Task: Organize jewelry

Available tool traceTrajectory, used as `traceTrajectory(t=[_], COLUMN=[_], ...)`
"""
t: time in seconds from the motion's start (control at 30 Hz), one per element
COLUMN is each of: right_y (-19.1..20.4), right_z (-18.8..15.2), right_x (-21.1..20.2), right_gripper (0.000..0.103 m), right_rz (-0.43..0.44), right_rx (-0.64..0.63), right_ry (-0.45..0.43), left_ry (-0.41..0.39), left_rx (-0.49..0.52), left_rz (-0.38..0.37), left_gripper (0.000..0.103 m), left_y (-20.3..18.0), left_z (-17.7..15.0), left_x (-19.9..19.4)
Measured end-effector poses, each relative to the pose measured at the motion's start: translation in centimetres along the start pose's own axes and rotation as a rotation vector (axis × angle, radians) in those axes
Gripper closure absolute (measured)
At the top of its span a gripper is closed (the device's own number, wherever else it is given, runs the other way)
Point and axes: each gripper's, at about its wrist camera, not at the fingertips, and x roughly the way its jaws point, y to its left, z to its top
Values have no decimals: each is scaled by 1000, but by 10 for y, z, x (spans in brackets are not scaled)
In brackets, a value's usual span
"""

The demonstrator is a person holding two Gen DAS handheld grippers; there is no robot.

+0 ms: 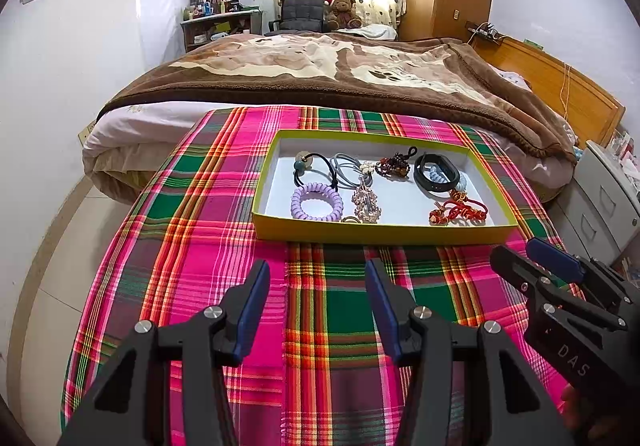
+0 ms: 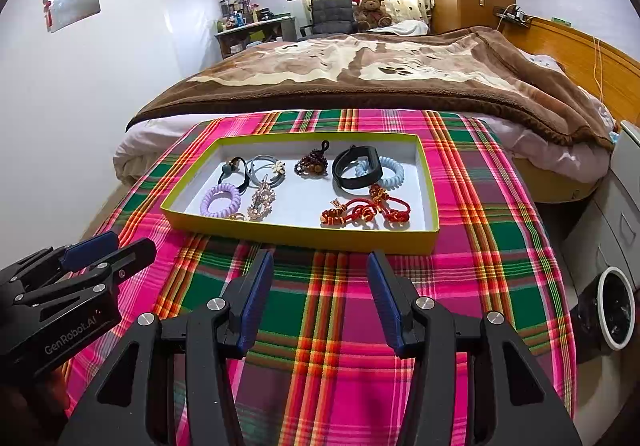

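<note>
A shallow yellow-green box point(image 1: 384, 235) point(image 2: 296, 236) with a white floor lies on the plaid cloth. It holds several pieces: a purple coil hair tie point(image 1: 317, 202) point(image 2: 220, 200), a black band point(image 1: 436, 173) point(image 2: 356, 167), a light blue coil tie point(image 2: 386, 171), red knotted cord bracelets point(image 1: 458, 212) point(image 2: 366, 211), a dark bead bracelet point(image 1: 394, 165) point(image 2: 312, 165), a rhinestone clip point(image 1: 366, 200) point(image 2: 262, 202) and elastic ties point(image 1: 348, 168). My left gripper point(image 1: 318, 272) point(image 2: 110, 244) is open and empty, short of the box. My right gripper point(image 2: 320, 264) point(image 1: 512, 250) is open and empty beside it.
The plaid cloth point(image 1: 332, 310) covers a table set against a bed with a brown blanket point(image 1: 320, 74). A grey drawer cabinet point(image 1: 604, 198) stands at the right. A round white-rimmed bin point(image 2: 614, 308) sits on the floor at the right.
</note>
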Motion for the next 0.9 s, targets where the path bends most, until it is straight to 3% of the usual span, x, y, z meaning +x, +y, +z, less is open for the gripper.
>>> traceTrajectory(t=[0.9], right_y=[1], right_z=[-2], right_x=[-7], right_gripper=[53], right_rz=[-7], right_rx=[16], right_ry=[-3], left_ry=[-9], left_rx=[2], left_rz=[-2], left_gripper=[52], left_y=[-1], left_z=[-2], left_x=[-6])
